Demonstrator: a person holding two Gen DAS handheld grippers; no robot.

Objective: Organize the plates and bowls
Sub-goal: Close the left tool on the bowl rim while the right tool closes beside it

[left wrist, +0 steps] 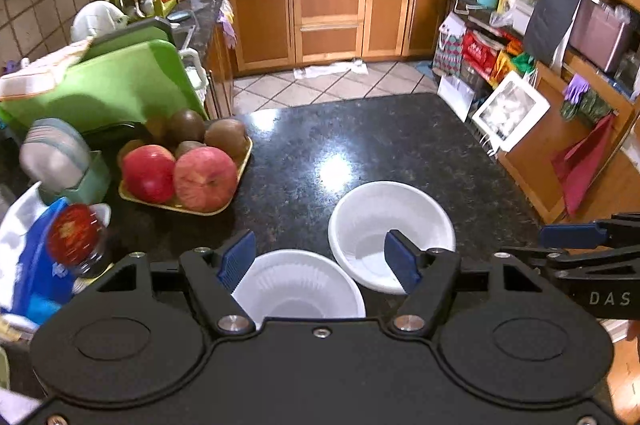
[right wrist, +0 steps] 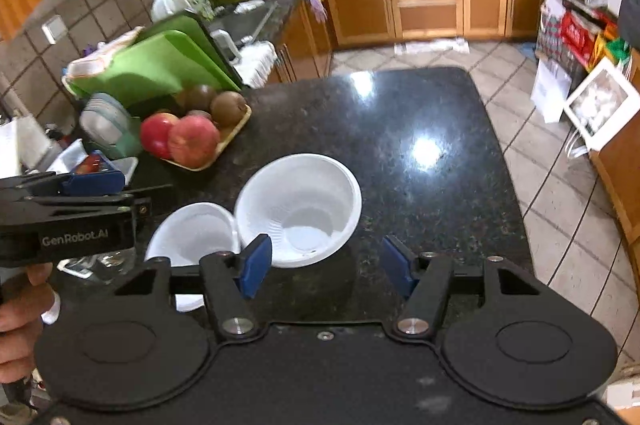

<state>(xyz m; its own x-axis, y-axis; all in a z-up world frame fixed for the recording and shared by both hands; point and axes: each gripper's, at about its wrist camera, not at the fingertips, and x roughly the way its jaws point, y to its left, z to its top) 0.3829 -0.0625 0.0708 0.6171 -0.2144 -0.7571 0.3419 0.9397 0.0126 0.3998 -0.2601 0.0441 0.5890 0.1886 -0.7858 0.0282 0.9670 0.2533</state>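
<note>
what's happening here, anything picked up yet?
Nothing held yet. A person brings two handheld tools over a dark granite counter. The left tool, open, brackets the nearer white bowl. The right tool, open, is near the farther white bowl, with only counter between its pads. The bowls sit side by side beside a fruit tray.

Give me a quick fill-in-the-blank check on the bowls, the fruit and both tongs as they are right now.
1. The number of white bowls on the dark counter is ____.
2. The two red apples sit in a ____ tray.
3. Both the left tongs and the right tongs stand ____, gripping nothing.

Missing words: two; yellow; open
</note>
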